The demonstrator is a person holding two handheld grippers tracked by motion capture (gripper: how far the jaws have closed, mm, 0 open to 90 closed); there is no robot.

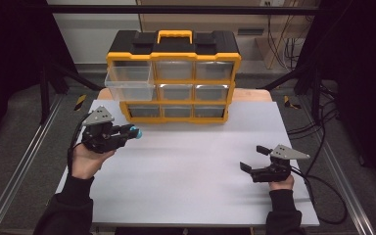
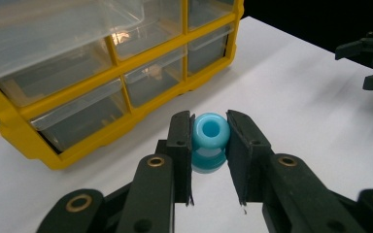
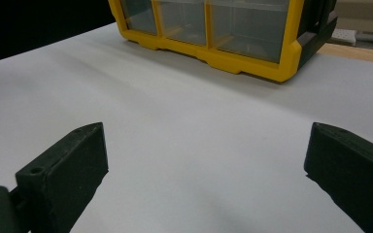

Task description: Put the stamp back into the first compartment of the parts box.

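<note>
My left gripper (image 1: pixel 133 131) is shut on a small light-blue spool (image 2: pixel 209 141), a ring-shaped plastic piece pinched between the two black pads above the white table. In the high view the spool (image 1: pixel 135 131) sits at the gripper's tip, just left of and in front of the yellow-and-black drawer organizer (image 1: pixel 174 73). The organizer's top-left clear drawer (image 1: pixel 129 82) is pulled out. My right gripper (image 1: pixel 252 158) rests low over the table at the right, open, jaws wide apart with nothing between them.
The white table (image 1: pixel 191 161) has bare room across its middle and front. The organizer (image 3: pixel 233 34) stands at the back edge with several clear drawers. Metal rails run along both sides of the table, and cables lie on the floor at the right.
</note>
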